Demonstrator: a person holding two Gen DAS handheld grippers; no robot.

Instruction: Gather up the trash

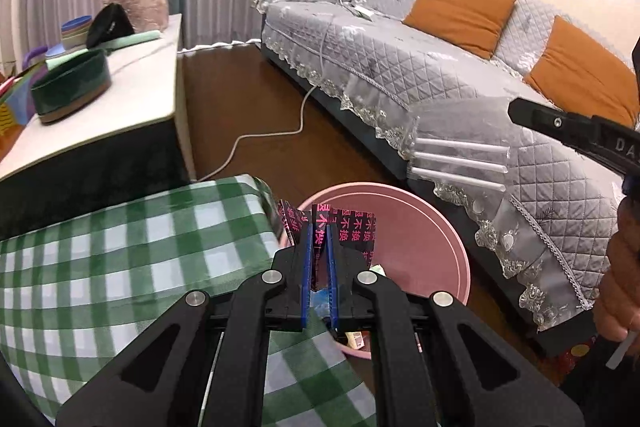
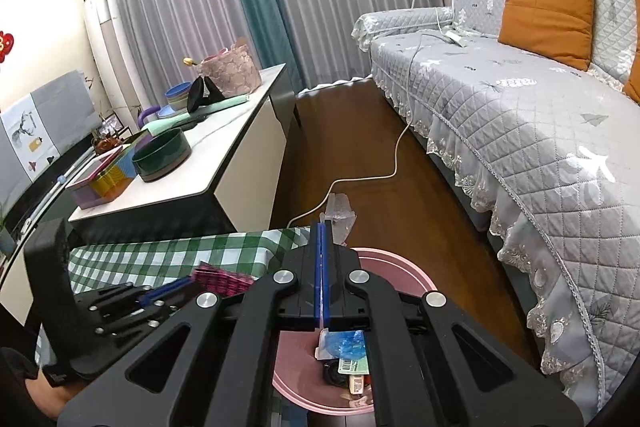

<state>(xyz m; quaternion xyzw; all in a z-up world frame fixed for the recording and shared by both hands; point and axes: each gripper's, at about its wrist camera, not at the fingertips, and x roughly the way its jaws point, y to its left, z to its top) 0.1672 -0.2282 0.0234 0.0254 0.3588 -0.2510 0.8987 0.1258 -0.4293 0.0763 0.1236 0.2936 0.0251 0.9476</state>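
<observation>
Black wrapper (image 1: 344, 227) with pink print sits clamped between the blue pads of the left gripper (image 1: 319, 223). It is crumpled; its long axis runs roughly crosswise to the fingers, sticking out further to the right than to the left, upper edge pointing away from the camera. It hangs over the near-left rim of the pink bin (image 1: 420, 227), right at the corner of the green checked cloth (image 1: 120, 267).

Right gripper (image 2: 323, 225) has its pads pressed together on a clear plastic wrapper (image 2: 340, 217), crinkled, which stands up past the fingertips and points away along the fingers. In the left wrist view that same clear plastic (image 1: 460, 155) shows three white straws inside it, lying side by side, long axes roughly level across the frame, in front of the sofa.

Bin sits on the dark wood floor (image 2: 380, 147) between the cloth-covered surface and the grey quilted sofa (image 2: 520, 107). Trash already lies in the bin bottom: a blue packet (image 2: 344, 343) and a barcode label (image 2: 354, 366).

A white cable (image 2: 372, 175) runs across the floor from the sofa.
</observation>
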